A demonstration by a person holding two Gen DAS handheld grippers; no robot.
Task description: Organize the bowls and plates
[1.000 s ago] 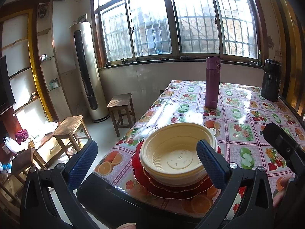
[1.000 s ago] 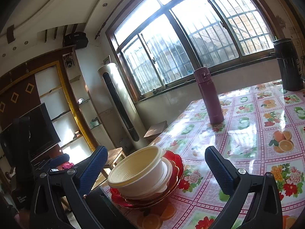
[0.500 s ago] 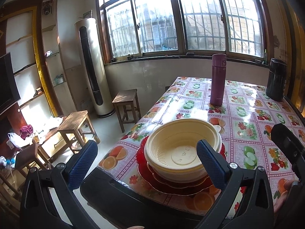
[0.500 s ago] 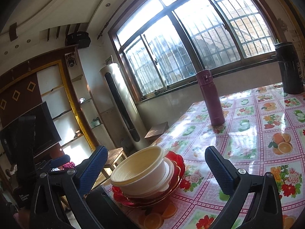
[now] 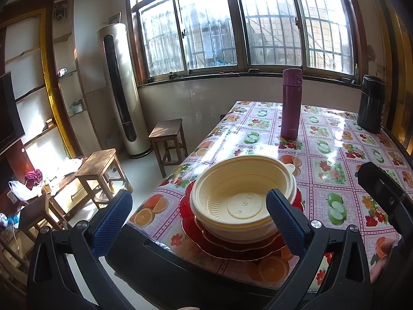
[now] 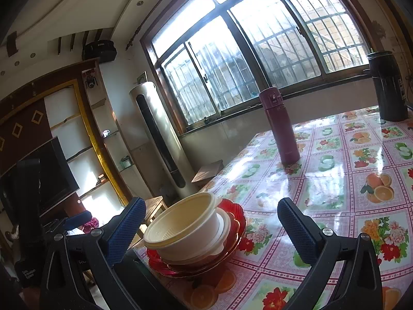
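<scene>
Near the table's front corner, cream plastic bowls point(image 5: 244, 201) sit nested mouth-up, their axis vertical, on a stack of scalloped red translucent plates point(image 5: 232, 245). I count at least two bowls and two plates; an exact tally is unclear. The top bowl holds nothing. My left gripper point(image 5: 198, 222) hovers wide apart before the stack, gripping nothing; my right gripper point(image 6: 214, 230) hangs just as wide, empty. On the fruit-print oilcloth table point(image 5: 335, 160) stand one upright magenta metal flask point(image 5: 291, 103) and one tall black jug point(image 5: 371, 104).
</scene>
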